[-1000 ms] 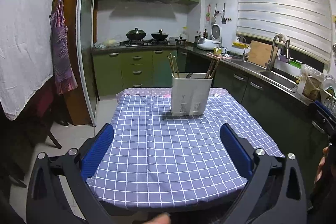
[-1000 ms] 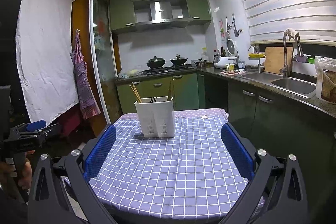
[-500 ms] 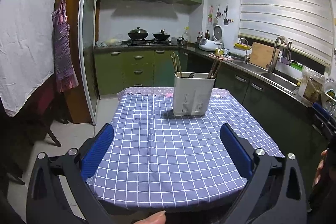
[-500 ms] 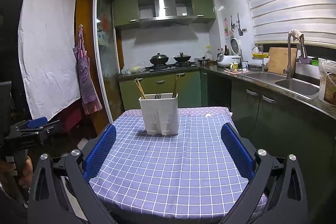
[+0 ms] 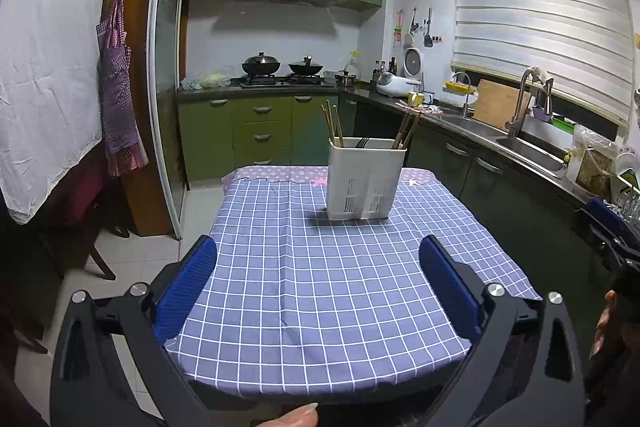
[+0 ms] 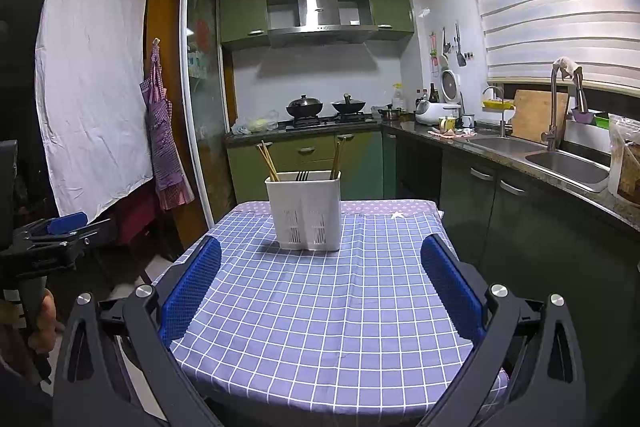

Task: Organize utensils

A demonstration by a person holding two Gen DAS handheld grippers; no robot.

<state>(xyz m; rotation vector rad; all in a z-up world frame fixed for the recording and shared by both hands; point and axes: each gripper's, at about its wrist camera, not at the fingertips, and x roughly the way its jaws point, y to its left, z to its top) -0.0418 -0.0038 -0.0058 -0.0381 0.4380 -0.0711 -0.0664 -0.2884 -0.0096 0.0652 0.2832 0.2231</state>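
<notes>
Left gripper (image 5: 318,291) spread wide, empty, above near table (image 5: 320,367) edge. Right gripper (image 6: 320,291) likewise wide, empty. White utensil holder (image 5: 365,179) straight ahead at far end, well apart from both, right of left gripper's centreline. Chopsticks (image 5: 334,125) stand upright, leaning slightly, in both end compartments; fork (image 6: 302,175) in middle. Neither gripper clearly nearer.

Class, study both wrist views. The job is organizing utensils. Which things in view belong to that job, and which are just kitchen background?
Belongs to the job:
holder
chopsticks
fork
left gripper, open
right gripper, open

Just background:
woks
rice cooker
cutting board
sink
apron
tablecloth
</notes>
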